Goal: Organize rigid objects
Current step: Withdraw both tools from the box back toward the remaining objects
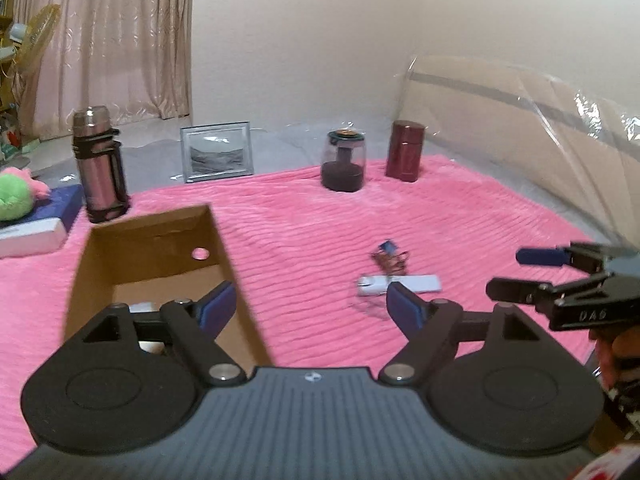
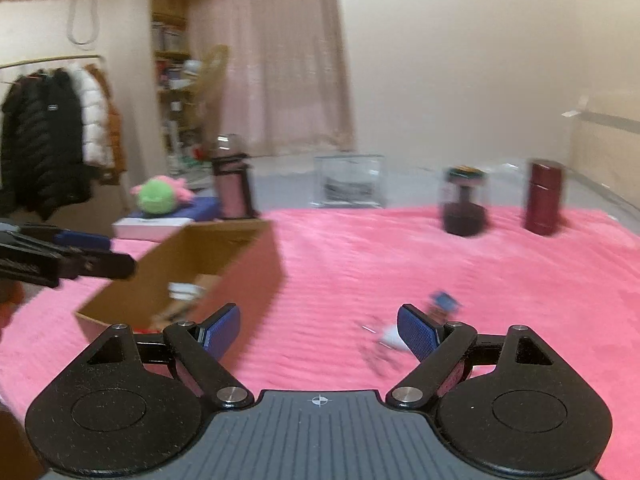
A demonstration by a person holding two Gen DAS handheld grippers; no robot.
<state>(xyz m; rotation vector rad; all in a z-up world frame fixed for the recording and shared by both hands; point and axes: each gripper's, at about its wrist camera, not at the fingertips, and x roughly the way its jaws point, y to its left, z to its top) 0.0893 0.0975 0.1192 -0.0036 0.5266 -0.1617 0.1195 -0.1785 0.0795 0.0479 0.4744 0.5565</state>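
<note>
Both the left gripper [image 1: 310,300] and right gripper [image 2: 320,328] are hovering wide open and empty. At centre frame, the flat white plastic stick [image 1: 400,283] is lying on the pink ribbed blanket [image 1: 460,216]; it looks light, stiff and slippery, best pinched across its narrow sides.

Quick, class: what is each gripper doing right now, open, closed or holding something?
Left gripper: jaws open, nothing between them.
Right gripper: jaws open, holding nothing.

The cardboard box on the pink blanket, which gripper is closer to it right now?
Left. The left gripper hangs at the cardboard box, one finger over its open top. The right gripper is off to the box's right, over the pink blanket.
</note>
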